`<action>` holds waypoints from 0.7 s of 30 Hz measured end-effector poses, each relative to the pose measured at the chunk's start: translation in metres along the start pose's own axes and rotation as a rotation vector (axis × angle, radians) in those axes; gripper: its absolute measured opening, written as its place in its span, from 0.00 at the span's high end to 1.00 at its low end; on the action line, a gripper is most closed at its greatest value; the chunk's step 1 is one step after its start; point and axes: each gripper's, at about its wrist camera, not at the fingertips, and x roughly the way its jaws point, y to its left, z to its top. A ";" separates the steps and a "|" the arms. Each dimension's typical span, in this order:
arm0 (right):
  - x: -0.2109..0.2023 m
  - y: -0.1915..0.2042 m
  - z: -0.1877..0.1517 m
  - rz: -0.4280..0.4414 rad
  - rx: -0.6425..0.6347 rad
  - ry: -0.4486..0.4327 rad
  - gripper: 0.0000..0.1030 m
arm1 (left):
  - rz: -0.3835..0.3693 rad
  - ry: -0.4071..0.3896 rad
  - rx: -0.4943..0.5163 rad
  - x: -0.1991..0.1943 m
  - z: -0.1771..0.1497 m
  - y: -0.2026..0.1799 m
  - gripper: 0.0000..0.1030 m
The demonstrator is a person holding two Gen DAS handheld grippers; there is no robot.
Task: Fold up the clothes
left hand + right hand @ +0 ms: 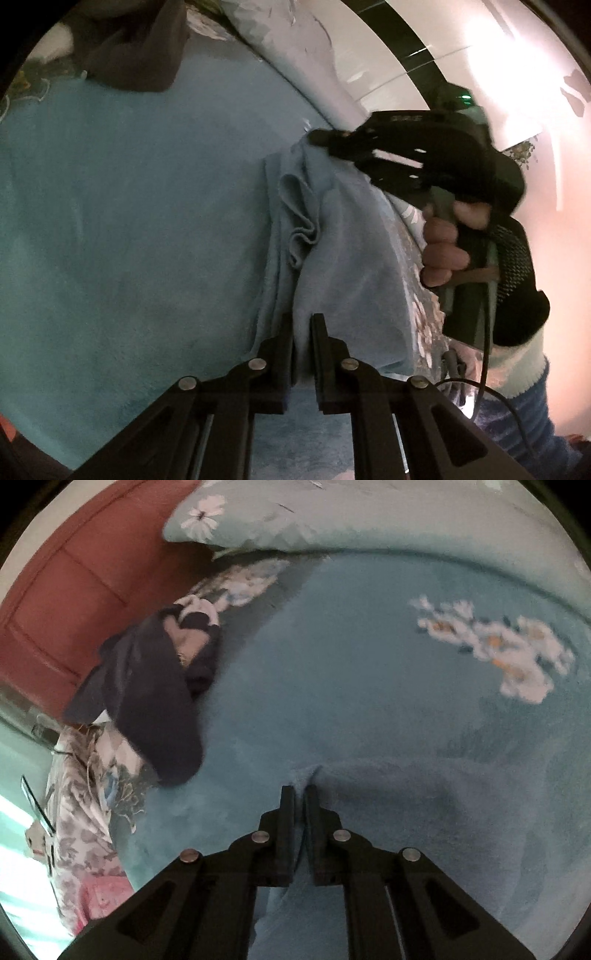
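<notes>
Pinching a fold of light blue cloth (332, 266), left tongs (302, 325) are closing nearly shut on it. Right tongs (299, 794) are gripping the same cloth's bunched edge, fingers almost together. Cloth is lying across the bed (369, 664), over its flowered blue cover. Dark garment (147, 701) is resting near the pillow (332, 517).
</notes>
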 end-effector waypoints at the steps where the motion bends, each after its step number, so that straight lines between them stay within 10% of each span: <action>1: -0.005 0.002 -0.001 0.001 -0.016 -0.008 0.92 | -0.008 -0.001 -0.001 -0.001 0.001 -0.001 0.89; 5: -0.035 0.007 -0.008 0.085 -0.056 -0.074 0.42 | -0.036 -0.027 0.002 -0.011 0.007 -0.006 0.75; 9: -0.068 -0.007 -0.033 0.149 -0.048 -0.168 0.40 | -0.039 -0.079 0.011 -0.023 0.031 -0.012 0.41; 14: -0.090 -0.068 -0.093 0.128 0.108 -0.236 0.29 | 0.017 -0.126 0.047 -0.026 0.075 -0.021 0.32; 21: -0.088 -0.131 -0.179 0.253 0.376 -0.240 0.29 | 0.094 0.047 0.119 0.076 0.156 -0.035 0.32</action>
